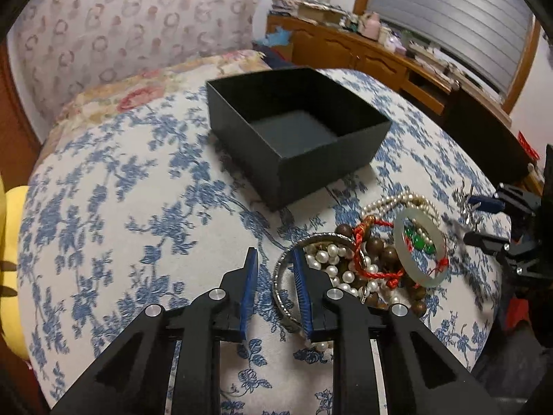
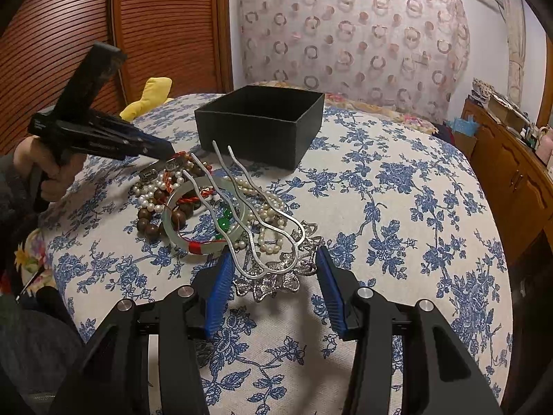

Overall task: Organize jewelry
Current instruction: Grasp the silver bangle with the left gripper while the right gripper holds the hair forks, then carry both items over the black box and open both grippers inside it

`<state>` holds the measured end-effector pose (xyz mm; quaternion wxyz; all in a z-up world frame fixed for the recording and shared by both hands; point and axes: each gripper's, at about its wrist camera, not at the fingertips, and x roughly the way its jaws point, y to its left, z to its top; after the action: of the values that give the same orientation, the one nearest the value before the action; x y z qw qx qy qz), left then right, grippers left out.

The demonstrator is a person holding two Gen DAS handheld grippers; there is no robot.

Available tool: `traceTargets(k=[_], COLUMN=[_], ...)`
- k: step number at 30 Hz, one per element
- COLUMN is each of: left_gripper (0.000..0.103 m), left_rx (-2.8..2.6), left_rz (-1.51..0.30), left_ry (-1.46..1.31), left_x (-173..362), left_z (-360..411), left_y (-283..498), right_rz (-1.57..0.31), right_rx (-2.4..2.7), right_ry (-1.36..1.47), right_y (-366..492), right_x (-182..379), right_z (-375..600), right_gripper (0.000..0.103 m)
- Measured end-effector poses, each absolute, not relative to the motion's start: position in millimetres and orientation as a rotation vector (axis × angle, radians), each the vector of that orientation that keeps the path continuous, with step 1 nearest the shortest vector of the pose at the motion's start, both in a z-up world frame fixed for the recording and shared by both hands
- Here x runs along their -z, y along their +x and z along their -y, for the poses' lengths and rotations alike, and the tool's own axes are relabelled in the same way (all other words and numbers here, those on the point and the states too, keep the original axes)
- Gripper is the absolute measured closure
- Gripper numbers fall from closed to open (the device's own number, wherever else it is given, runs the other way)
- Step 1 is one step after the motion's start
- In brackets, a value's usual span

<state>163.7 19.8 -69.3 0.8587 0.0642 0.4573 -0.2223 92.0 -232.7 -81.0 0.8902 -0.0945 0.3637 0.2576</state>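
Observation:
An open black box (image 1: 297,131) (image 2: 261,121) stands on the blue-flowered cloth. A heap of jewelry lies in front of it: a pale jade bangle (image 1: 420,250) (image 2: 204,221), pearl strands (image 1: 331,263) (image 2: 269,207), brown wooden beads (image 1: 380,245) (image 2: 148,228), red cord (image 1: 363,238) and a silver bangle (image 1: 281,276). My left gripper (image 1: 274,259) is open, its jaws either side of the silver bangle's rim; it also shows in the right wrist view (image 2: 162,148). My right gripper (image 2: 271,259) is open around the ornate head of a silver hairpin (image 2: 273,273), whose prongs point away.
A yellow soft toy (image 2: 148,100) (image 1: 10,242) lies at the cushion's edge. A wooden sideboard (image 1: 363,55) (image 2: 511,159) with clutter stands along the wall. A patterned curtain (image 2: 345,27) hangs behind. The right gripper shows at the right edge of the left wrist view (image 1: 466,221).

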Motion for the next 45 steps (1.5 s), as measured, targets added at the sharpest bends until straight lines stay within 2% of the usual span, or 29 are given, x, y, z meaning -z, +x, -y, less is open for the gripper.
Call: traceTargets(k=[5, 7, 9, 21, 30, 37, 45], left_gripper=[0.089, 0.096, 0.098, 0.099, 0.099, 0.099, 0.099], left_rx=[0.463, 0.456, 0.451, 0.279, 0.25, 0.235, 0.25], left_rz=[-0.98, -0.973, -0.963, -0.776, -0.706, -0.674, -0.72], left_ry=[0.189, 0.205, 0.209, 0.237, 0.129, 0.071, 0.055], left_x=[77.2, 77.6, 77.1, 49.5, 25.7, 11.9, 17.5], left_z=[-12.6, -10.6, -9.9, -9.6, -16.8, -9.5, 5.7], left_y=[166.3, 165.3, 162.8, 137.6, 148.4, 173.7, 211.1], right_rz=[-0.756, -0.755, -0.756, -0.753, -0.703, -0.656, -0.637], right_rx=[-0.536, -0.536, -0.536, -0.527, -0.528, -0.523, -0.482], right_ry=[-0.196, -0.194, -0.194, -0.194, -0.206, -0.224, -0.228], right_y=[91.9, 91.9, 92.2, 92.9, 107.5, 133.5, 175.8], right_x=[81.1, 81.0, 81.3, 79.3, 60.4, 42.7, 27.7], right_z=[232.8, 233.1, 233.1, 229.9, 222.2, 212.9, 208.5], right_gripper=[0.053, 0.053, 0.053, 0.053, 0.053, 0.053, 0.053])
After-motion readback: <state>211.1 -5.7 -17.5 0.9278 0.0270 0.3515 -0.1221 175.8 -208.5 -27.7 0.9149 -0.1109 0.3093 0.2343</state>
